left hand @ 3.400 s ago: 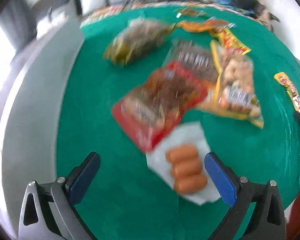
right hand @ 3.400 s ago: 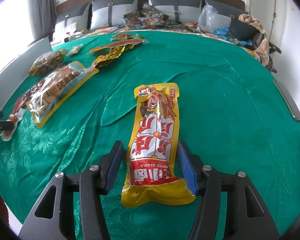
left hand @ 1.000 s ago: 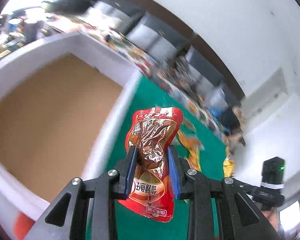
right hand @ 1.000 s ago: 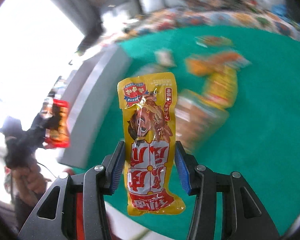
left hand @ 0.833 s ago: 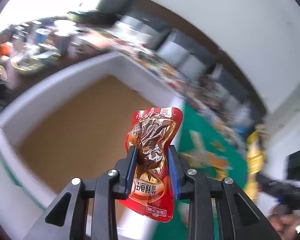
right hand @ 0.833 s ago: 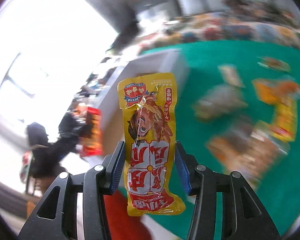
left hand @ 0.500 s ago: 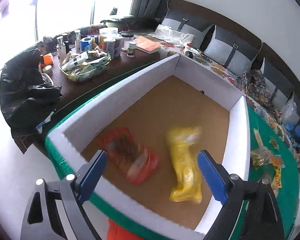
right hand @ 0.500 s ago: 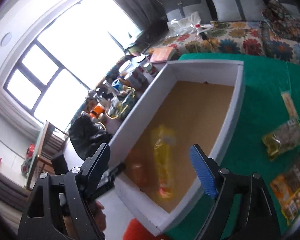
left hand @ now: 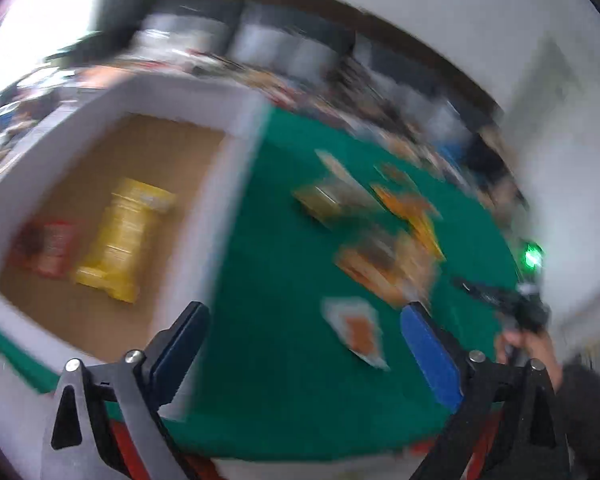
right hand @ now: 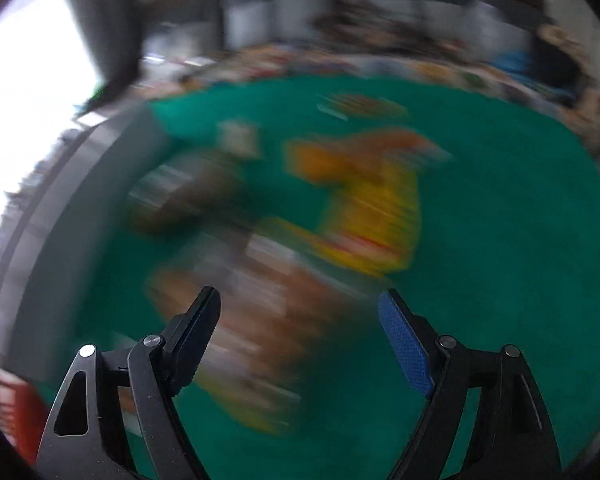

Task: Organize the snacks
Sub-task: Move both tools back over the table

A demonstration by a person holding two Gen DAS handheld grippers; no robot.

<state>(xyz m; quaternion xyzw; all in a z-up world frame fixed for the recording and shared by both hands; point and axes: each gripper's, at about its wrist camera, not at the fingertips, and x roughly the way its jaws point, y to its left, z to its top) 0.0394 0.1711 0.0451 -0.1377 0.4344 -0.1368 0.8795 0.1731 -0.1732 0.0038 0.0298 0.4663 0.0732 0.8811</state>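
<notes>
Home living room: cushioned sofa (right hand: pixel 340 8), curtained window (right hand: pixel 28 80), green-clothed table (left hand: pixel 284 320).

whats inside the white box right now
Two packets lie flat on the brown floor of the white box: a yellow snack packet and a red snack packet. The near wall hides the floor just behind it.

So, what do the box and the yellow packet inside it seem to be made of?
The box: thick white walls, probably foam board, with a matte brown floor like cardboard. The yellow packet looks like glossy plastic film, though motion blur leaves the finish uncertain.
</notes>
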